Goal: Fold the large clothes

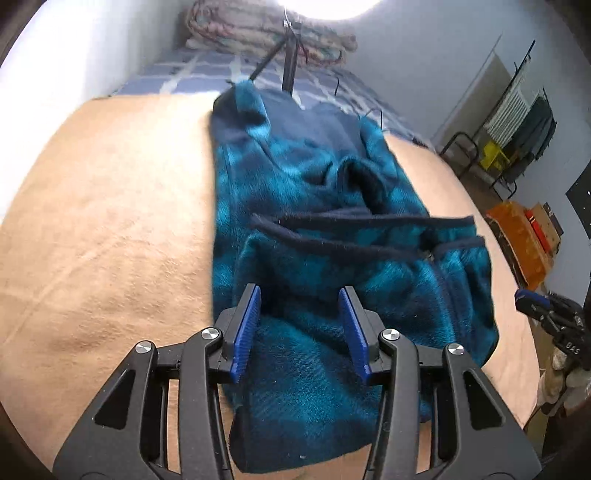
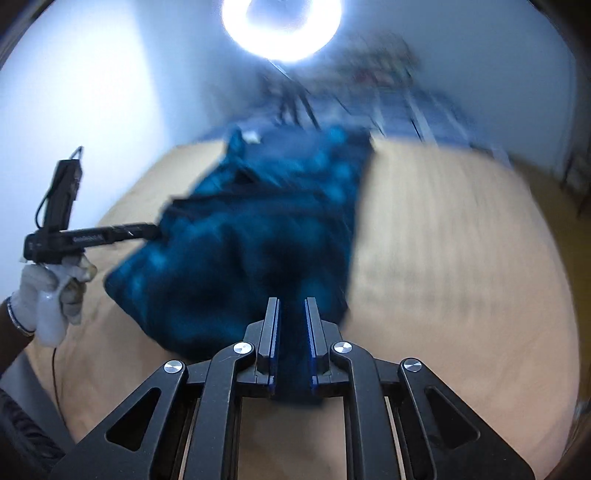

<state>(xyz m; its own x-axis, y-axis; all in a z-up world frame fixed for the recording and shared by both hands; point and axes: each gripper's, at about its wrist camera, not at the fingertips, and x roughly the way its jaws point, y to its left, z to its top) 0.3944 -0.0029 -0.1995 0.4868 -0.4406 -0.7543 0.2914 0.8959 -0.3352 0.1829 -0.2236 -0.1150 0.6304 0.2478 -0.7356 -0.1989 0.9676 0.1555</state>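
Observation:
A teal-and-navy plaid fleece garment [image 1: 314, 177] lies lengthwise on a tan blanket [image 1: 103, 221], with dark navy trim across its middle. My left gripper [image 1: 301, 295] is over the garment's near end. Its blue pads stand well apart, and bunched fleece fills the gap and touches both. In the blurred right wrist view, my right gripper [image 2: 293, 304] has its jaws nearly together on a dark fold of the garment [image 2: 258, 240]. There the left gripper [image 2: 157, 230], held by a white-gloved hand [image 2: 48, 295], meets the garment's left corner. The right gripper [image 1: 526, 299] shows at the garment's right edge.
A ring light on a tripod [image 1: 290, 66] stands beyond the garment on a blue checked sheet [image 1: 192, 74]. A folded quilt pile [image 1: 266, 33] is behind it. To the right, past the bed edge, are a drying rack [image 1: 517, 110] and an orange box [image 1: 517, 229].

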